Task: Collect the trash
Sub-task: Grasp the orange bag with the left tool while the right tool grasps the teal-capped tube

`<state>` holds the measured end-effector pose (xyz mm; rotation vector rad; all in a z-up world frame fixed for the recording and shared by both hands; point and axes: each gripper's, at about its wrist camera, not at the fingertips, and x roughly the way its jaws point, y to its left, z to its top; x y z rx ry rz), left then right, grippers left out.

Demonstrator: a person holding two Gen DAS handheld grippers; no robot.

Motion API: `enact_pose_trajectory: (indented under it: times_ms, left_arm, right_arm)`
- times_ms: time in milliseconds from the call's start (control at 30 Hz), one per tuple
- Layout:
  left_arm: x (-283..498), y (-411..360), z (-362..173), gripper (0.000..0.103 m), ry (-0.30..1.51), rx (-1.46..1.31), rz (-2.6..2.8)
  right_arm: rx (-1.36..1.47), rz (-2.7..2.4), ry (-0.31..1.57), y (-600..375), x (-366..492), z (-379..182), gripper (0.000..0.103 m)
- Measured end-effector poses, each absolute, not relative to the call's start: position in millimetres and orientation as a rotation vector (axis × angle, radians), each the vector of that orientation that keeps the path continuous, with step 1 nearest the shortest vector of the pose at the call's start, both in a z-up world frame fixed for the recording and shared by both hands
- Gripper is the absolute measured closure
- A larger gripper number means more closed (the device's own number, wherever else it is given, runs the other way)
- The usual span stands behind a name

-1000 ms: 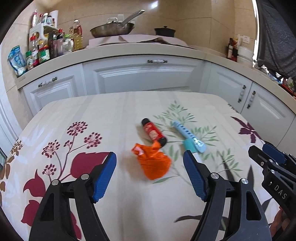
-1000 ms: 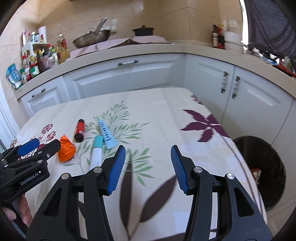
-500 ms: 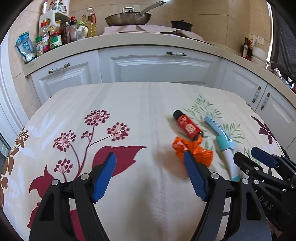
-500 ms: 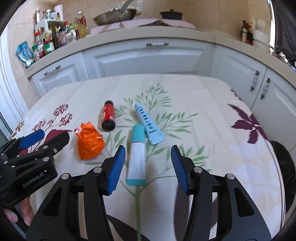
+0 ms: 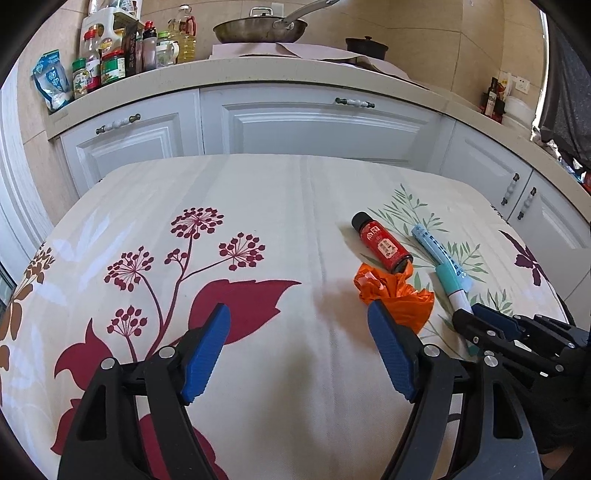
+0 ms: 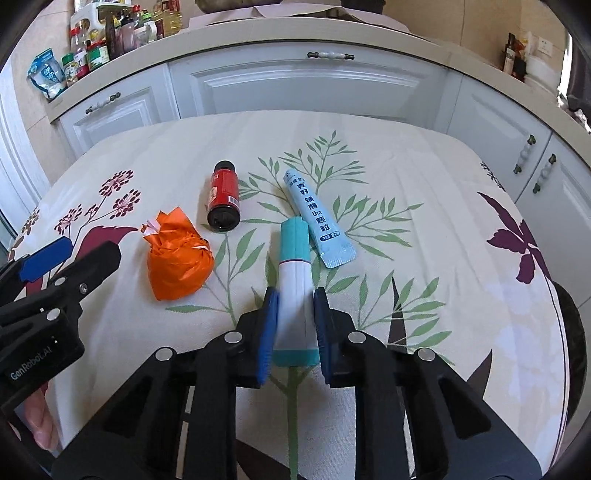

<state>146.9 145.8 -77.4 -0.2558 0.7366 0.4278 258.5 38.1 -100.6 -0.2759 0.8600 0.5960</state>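
We find the teal-and-white tube (image 6: pixel 293 291) lying lengthwise on the flowered tablecloth (image 6: pixel 424 236), its near half pinched between the blue pads (image 6: pixel 266 332) of our right gripper (image 6: pixel 294 325), which has closed in on both of its sides. Its teal far end touches the pale blue sachet (image 6: pixel 318 218) lying at a slant just to the right. To the left lie the red bottle (image 6: pixel 222 197) on its side (dark base toward us) and, nearer, the crumpled orange wrapper (image 6: pixel 177 258), close to each other.

Our left gripper (image 5: pixel 299 350) hovers over the cloth with its jaws spread wide and nothing between them; its right pad (image 5: pixel 388 350) overlaps the orange wrapper's near edge in the left wrist view. At the table's right edge we glimpse a dark bin (image 6: pixel 574 354). Beyond stand white cabinets (image 5: pixel 314 125) under a counter carrying jars (image 5: pixel 99 66) and a pan (image 5: pixel 260 29).
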Motion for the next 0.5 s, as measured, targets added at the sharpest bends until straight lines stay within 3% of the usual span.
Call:
enact_pose_trajectory:
  times_ms: [500]
  left_arm:
    - [168.6, 111.4, -75.2, 0.026, 0.74, -0.26, 0.346]
  right_arm:
    - [-0.188, 0.534, 0.792, -15.8, 266.1, -79.1, 0.083]
